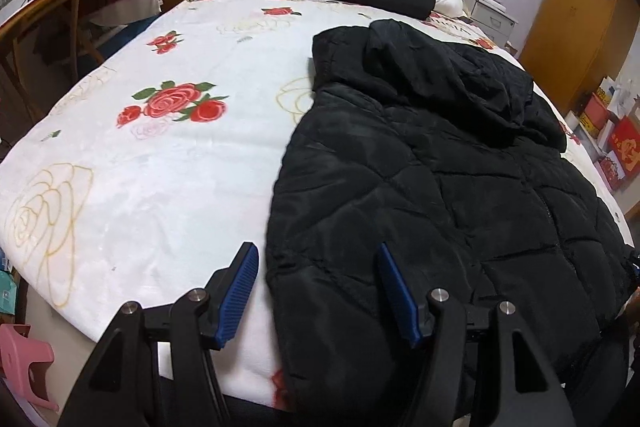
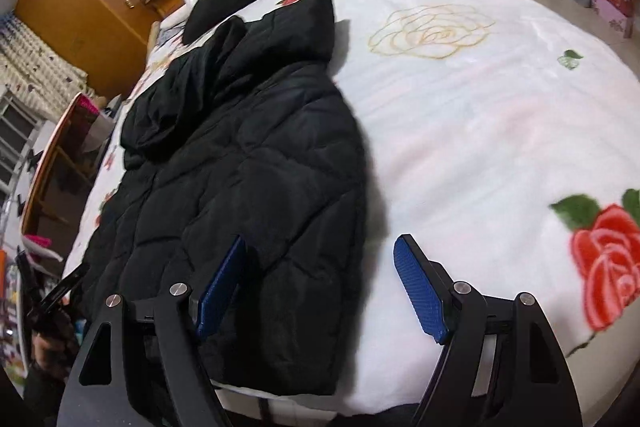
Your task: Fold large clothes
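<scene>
Black jacket point(image 1: 440, 187) lies flat on the bed point(image 1: 160, 167), hood point(image 1: 460, 79) toward the headboard, hem hanging at the near bed edge. Sides look already folded in, so the body is a narrow strip; that's a judgement, sleeves aren't visible. Left gripper point(image 1: 316, 291) is spread wide and empty, poised over the jacket's left hem corner, one finger off the jacket, one above it. Right gripper point(image 2: 320, 287) is likewise spread, holding nothing, straddling the jacket's right hem edge. Likely step: pinch both hem corners and fold the hem up toward the hood. To do it well: bite deep enough to catch all padded layers, close both together, lift level, carry evenly so the fold stays square, and land the hem just short of the hood. Puffy fabric may slip or spring back.
</scene>
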Tool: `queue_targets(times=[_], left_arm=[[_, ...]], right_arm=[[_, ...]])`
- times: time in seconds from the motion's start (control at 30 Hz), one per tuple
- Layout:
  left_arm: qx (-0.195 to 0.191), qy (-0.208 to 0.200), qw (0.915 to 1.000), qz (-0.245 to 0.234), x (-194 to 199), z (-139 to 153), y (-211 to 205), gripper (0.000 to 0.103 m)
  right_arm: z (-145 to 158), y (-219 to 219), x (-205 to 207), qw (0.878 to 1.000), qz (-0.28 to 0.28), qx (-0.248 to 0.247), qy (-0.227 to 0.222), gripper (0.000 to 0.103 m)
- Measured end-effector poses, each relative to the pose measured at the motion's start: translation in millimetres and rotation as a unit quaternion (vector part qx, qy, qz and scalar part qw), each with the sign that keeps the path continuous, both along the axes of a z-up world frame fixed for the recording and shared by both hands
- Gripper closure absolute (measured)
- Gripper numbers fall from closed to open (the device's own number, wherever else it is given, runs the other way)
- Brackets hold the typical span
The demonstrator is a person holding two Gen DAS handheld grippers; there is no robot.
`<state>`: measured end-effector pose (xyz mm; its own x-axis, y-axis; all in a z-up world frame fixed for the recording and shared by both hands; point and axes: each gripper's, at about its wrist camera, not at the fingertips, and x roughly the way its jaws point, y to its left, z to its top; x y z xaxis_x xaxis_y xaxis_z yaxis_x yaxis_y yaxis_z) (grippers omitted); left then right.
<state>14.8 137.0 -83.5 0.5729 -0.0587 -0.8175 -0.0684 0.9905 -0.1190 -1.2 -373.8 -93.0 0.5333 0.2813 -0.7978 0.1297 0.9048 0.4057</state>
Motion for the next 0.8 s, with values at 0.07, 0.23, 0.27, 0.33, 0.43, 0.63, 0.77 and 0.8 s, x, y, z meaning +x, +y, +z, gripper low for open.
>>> queue_targets(times=[0.07,0.23,0.27,0.33,0.43,0.63,0.77,0.8], left_arm=[[0.000,0.002,1.0000,-0.003,0.6,-2.0,-4.1,0.039],[0.003,0.020,0.9998,0.002,2.8,-10.4,-11.3,0.038],[0.007,0.025,0.9997,0.003,3.6,-11.9,-11.9,0.038],[0.012,0.030,0.9995,0.006,4.2,-12.9,-12.6,0.040],[0.015,0.027,0.9995,0.005,2.9,-9.3,-14.2,0.059],[-0.009,-0.005,0.9999,0.004,-1.5,16.3,-9.9,0.083],[-0.024,-0.039,0.9990,0.001,0.4,41.0,-7.8,0.085],[-0.028,-0.046,0.9985,0.001,1.2,46.1,-7.3,0.085]], right_arm=[[-1.2,4.8,0.1,1.000,0.010,0.002,0.003,0.027],[-7.7,16.1,0.6,0.999,0.032,0.004,0.022,0.041],[-8.9,17.1,0.4,0.999,0.034,0.002,0.026,0.044],[-9.8,16.1,0.4,0.999,0.031,0.002,0.030,0.058],[-7.5,9.5,-1.8,0.999,0.020,0.028,0.027,0.078],[13.1,11.0,-3.5,0.999,0.024,0.049,-0.005,0.088],[30.9,10.5,-0.3,0.997,0.023,0.061,-0.030,0.089],[36.0,11.2,0.8,0.997,0.024,0.061,-0.037,0.089]])
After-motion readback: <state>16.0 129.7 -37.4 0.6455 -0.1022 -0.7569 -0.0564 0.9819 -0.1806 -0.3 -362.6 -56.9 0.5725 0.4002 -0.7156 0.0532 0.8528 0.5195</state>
